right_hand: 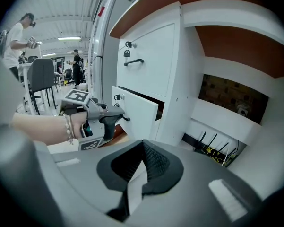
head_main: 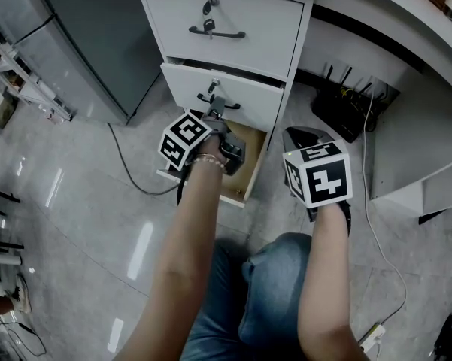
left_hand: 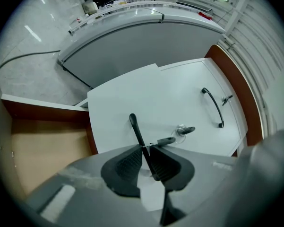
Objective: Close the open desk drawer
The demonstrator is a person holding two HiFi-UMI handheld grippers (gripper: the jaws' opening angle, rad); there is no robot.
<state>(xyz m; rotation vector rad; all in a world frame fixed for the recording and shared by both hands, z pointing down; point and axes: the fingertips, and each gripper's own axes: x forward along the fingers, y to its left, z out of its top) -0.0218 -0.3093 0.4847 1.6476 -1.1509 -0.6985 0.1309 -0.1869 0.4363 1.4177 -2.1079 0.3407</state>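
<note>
A white drawer cabinet stands under the desk. Its top drawer (head_main: 226,21) is closed, the middle drawer (head_main: 244,89) stands out a little, and the bottom drawer (head_main: 247,173) is pulled far out with its wooden inside showing. My left gripper (head_main: 216,111) is shut on the middle drawer's black handle (left_hand: 136,129), which runs between the pads (left_hand: 166,164); a key (left_hand: 185,130) sits beside it. My right gripper (right_hand: 142,162) is shut on nothing, held off to the right of the cabinet (head_main: 302,138). The right gripper view shows the left gripper (right_hand: 104,119) at the middle drawer (right_hand: 142,113).
A black router (head_main: 347,105) with antennas and cables sits in the desk's kneehole at the right. A grey cabinet (head_main: 83,36) stands left of the drawers, with a cable (head_main: 128,164) across the floor. My knee (head_main: 274,277) is just before the bottom drawer. People and a chair (right_hand: 41,74) are far off.
</note>
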